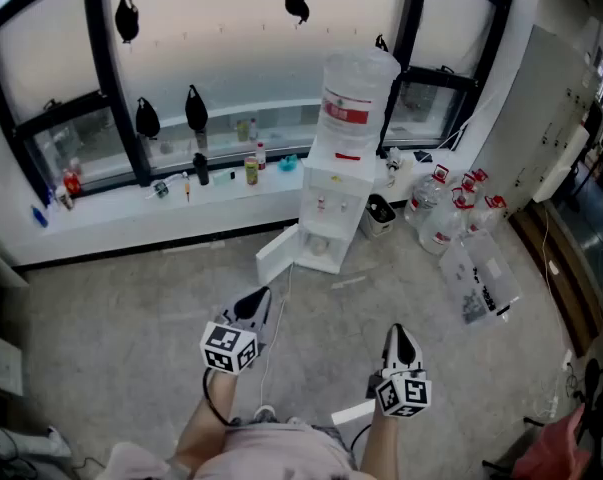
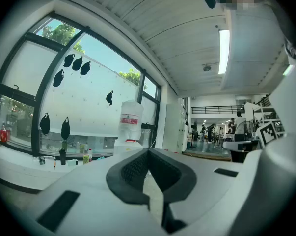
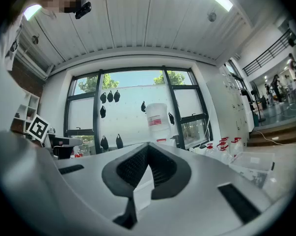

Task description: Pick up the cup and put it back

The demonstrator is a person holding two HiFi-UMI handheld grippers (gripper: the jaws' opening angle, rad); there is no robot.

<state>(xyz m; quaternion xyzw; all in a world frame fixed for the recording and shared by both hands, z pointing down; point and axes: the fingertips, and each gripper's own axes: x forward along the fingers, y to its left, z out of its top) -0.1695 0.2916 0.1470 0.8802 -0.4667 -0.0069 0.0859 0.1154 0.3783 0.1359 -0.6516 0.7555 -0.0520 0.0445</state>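
1. Grey floor (image 1: 131, 308) runs up to a white window ledge (image 1: 131, 213) that carries small bottles under tall dark-framed windows.
2. A water dispenser (image 1: 336, 203) stands against the ledge. Its lower door (image 1: 278, 255) is swung open, and spare water jugs (image 1: 446, 213) stand on the floor to its right.
3. The left gripper (image 1: 256, 308) is held level and aimed toward the dispenser. In its own view the jaws are closed tip to tip with nothing between them (image 2: 148, 151).
4. The right gripper (image 1: 401, 346) is also level, with its jaws fully together and empty (image 3: 148, 145).
5. The cup cannot be made out in any view. The likeliest place is the dispenser's open lower compartment (image 1: 316, 243), which is too small to read. Both grippers are well apart from it.
6. Handling (judged): a drinking cup by a dispenser is probably light. If it is paper or thin plastic, the wall would be easy to crush and somewhat slippery. It should be taken across the side wall, below the rim, with a gentle squeeze.
7. Which way the cup points and how its long axis runs cannot be told. If it stands upright, mouth up and long axis vertical, the level grippers suit a side-on approach.
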